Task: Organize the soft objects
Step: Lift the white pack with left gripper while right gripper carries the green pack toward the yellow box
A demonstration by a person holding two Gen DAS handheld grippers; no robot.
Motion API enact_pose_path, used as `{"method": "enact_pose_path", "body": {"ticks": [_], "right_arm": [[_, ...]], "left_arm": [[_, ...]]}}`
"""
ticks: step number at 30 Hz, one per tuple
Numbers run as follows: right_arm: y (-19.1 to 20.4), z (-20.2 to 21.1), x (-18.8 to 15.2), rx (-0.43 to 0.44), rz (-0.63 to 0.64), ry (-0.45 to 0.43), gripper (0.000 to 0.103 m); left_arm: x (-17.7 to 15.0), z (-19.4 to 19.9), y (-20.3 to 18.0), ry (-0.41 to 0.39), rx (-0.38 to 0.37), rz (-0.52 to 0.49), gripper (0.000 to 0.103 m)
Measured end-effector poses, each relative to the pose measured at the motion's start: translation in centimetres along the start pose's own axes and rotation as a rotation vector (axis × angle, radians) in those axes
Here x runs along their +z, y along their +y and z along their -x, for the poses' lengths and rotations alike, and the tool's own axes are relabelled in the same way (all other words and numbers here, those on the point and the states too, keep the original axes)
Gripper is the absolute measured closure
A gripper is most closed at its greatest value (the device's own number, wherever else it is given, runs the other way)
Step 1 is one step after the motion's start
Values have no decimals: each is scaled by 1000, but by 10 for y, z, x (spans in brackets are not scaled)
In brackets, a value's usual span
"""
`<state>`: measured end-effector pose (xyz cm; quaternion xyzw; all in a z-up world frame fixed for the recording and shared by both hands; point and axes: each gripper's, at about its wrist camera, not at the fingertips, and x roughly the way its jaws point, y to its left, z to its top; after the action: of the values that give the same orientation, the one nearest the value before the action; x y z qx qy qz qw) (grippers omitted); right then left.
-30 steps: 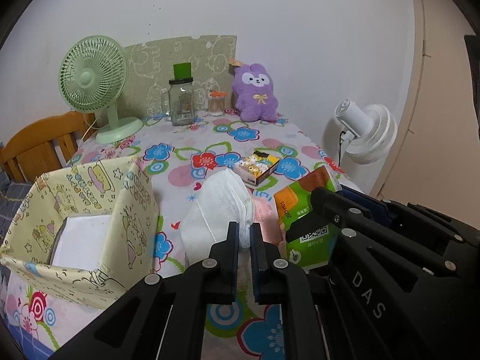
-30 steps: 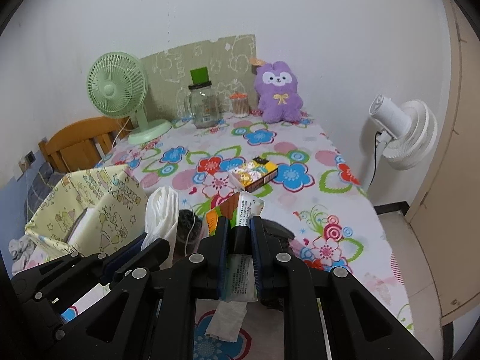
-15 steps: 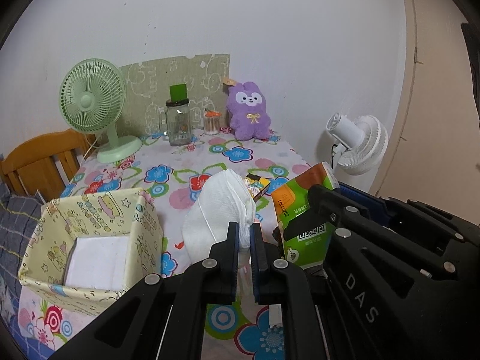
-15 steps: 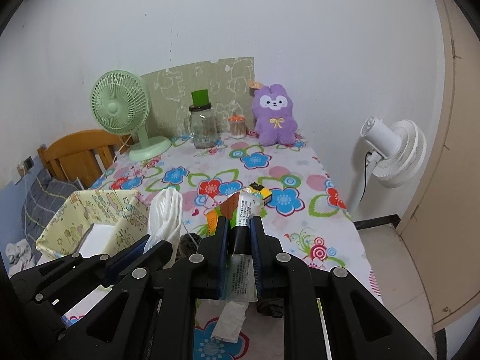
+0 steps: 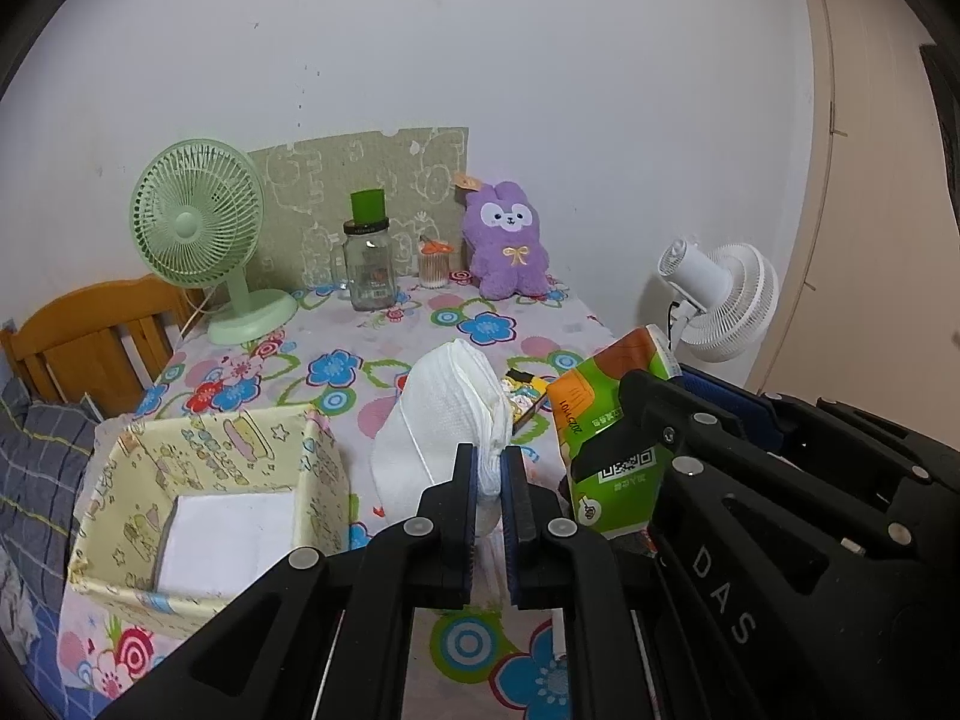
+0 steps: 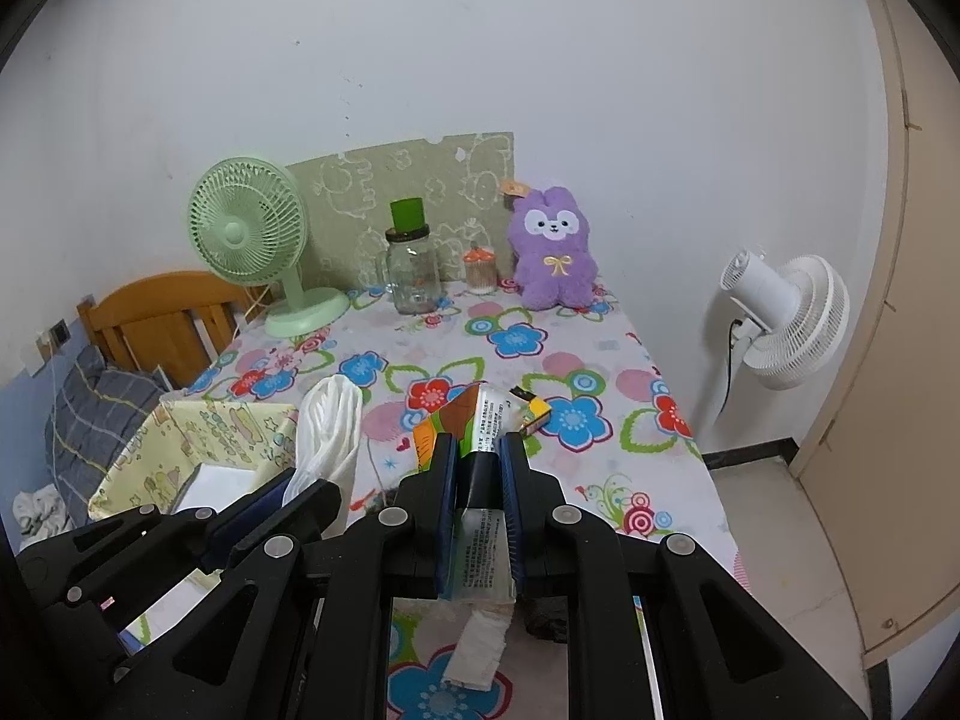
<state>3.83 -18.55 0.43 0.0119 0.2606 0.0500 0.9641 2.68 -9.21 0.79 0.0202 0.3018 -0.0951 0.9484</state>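
White and papery, a stack of tissues [image 5: 447, 414] is sitting pinched between the jaws of my left gripper [image 5: 489, 468], and I am holding it upright above the flowered tablecloth [image 5: 360, 360] in the left wrist view. I am gripping it by its lower edge, so the bulk is fanning out above the fingers, probably the simplest way to carry something this limp. The yellow fabric box [image 5: 198, 498] is waiting just to the left and below, open at the top, with something flat and white lying on its floor; I judge that is where the tissues are heading. Just beside the stack on the right, the green and orange tissue packet [image 5: 606, 426] is being held by my other tool.

In the right wrist view, my right gripper [image 6: 477, 468] is clenching that same tissue packet [image 6: 480, 420] across its narrow side, and a strip of white tissue [image 6: 477, 651] is hanging loose from its lower end. I am guessing the tissues came out of this packet, though I cannot confirm it. The white stack [image 6: 330, 426] is showing to the left, close to the box [image 6: 198, 438]. The purple plush rabbit [image 6: 552, 255] is sitting far back by the wall, untouched.
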Motion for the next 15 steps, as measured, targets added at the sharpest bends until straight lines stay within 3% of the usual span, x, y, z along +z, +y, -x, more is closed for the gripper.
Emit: {"method": "enact_pose_path", "body": {"ticks": [15], "right_arm": [[35,-11,21,32,17,-1,86]], "left_arm": [[16,3,37,-16,12,-4,98]]}}
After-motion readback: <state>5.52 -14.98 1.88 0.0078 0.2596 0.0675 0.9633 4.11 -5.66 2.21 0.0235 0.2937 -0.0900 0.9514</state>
